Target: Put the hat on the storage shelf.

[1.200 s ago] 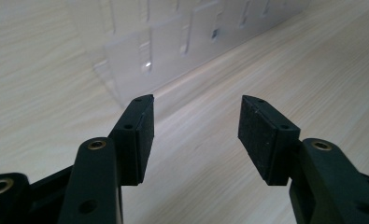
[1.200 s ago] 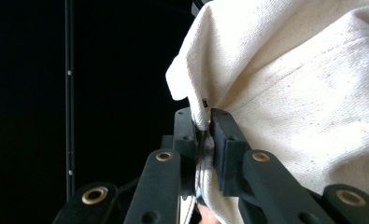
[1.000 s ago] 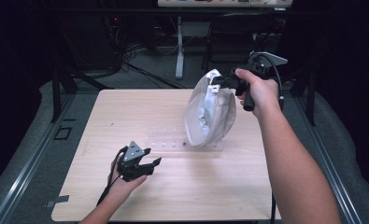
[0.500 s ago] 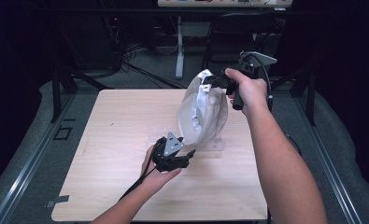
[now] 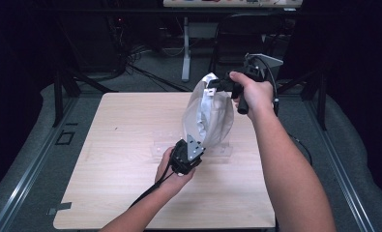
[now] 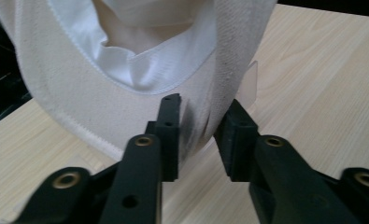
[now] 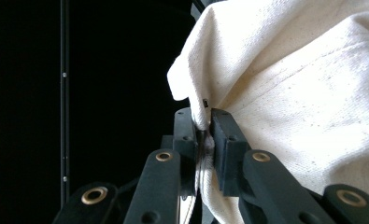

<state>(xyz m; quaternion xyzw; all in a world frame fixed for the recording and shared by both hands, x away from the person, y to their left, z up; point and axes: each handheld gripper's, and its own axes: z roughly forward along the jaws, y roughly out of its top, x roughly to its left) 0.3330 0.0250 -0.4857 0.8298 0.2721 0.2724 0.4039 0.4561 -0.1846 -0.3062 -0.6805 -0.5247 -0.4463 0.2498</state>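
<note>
High view: the right hand-held gripper holds a white cloth bag by its top edge, lifted above the wooden table. The bag hangs down so its lower end is near the table, over a clear plastic piece lying flat there. The left hand-held gripper meets the bag's bottom edge.

Left gripper view: the left hand-held gripper has its jaws on either side of a fold at the bag's lower hem. They have just been closing, and the cloth between them is pinched and creased.

Right gripper view: the right hand-held gripper is clamped tight on a bunched seam of the bag, with the cloth squeezed thin between its pads.
</note>
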